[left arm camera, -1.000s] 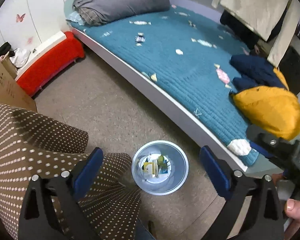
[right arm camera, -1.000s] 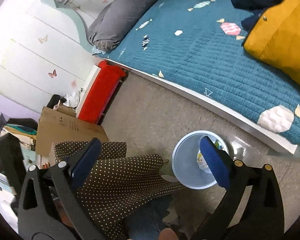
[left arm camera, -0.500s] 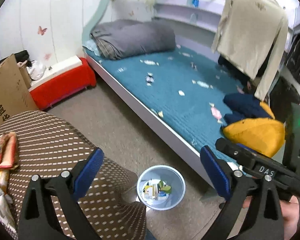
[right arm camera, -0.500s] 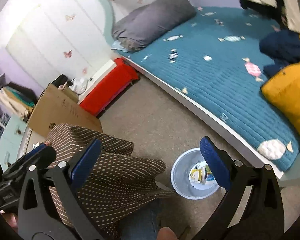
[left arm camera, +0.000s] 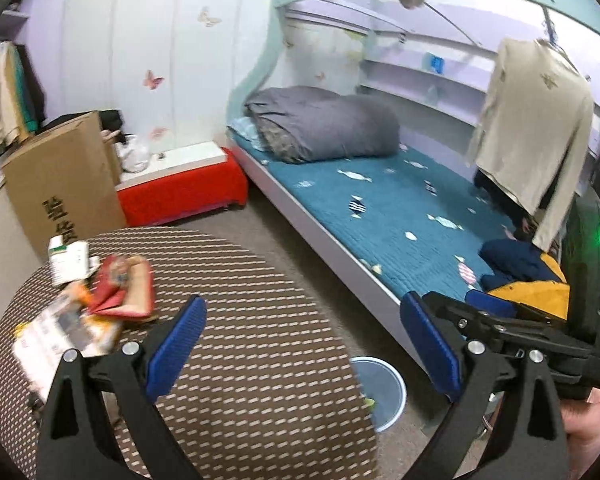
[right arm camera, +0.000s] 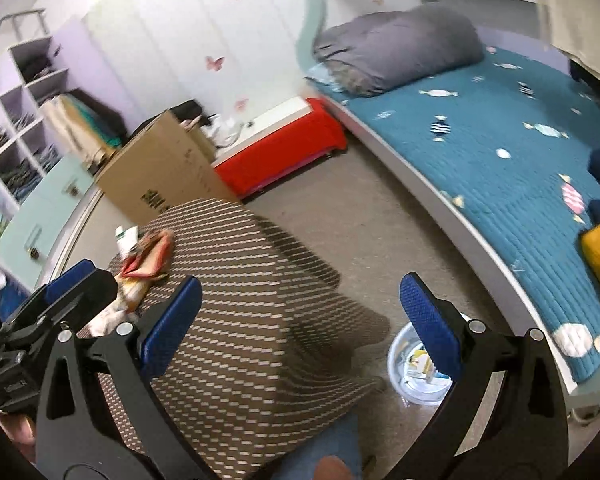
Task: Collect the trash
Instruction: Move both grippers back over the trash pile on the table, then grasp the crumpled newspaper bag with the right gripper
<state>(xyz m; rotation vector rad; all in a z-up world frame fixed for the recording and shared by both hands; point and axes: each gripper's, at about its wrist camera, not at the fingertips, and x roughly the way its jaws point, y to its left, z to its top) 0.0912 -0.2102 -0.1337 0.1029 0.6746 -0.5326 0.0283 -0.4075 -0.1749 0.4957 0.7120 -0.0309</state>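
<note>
Both cameras have tilted up from the floor since a second ago, so the table's top and its litter now show, and the bin has slid to the lower edge of view. The left gripper (left arm camera: 302,344) hangs above the round table (left arm camera: 268,320) with its dotted brown cloth, its jaws spread wide and holding nothing. The right gripper (right arm camera: 300,322) is held beside it, jaws likewise spread and empty. The trash pile (left arm camera: 96,300), made up of a red wrapper, an orange-and-white packet and a white-and-green carton, lies at the table's far left edge, blurred by motion. The pale trash bin (right arm camera: 416,372) stands on the floor between the table's right edge and the bed (right arm camera: 500,152), with scraps of paper inside. Candy-shaped prints dot the teal quilt; a folded grey duvet (left arm camera: 324,124) sits at the bed's head. A cardboard box (left arm camera: 60,184) and a red bench (left arm camera: 184,194) stand against the wall behind the table.
</note>
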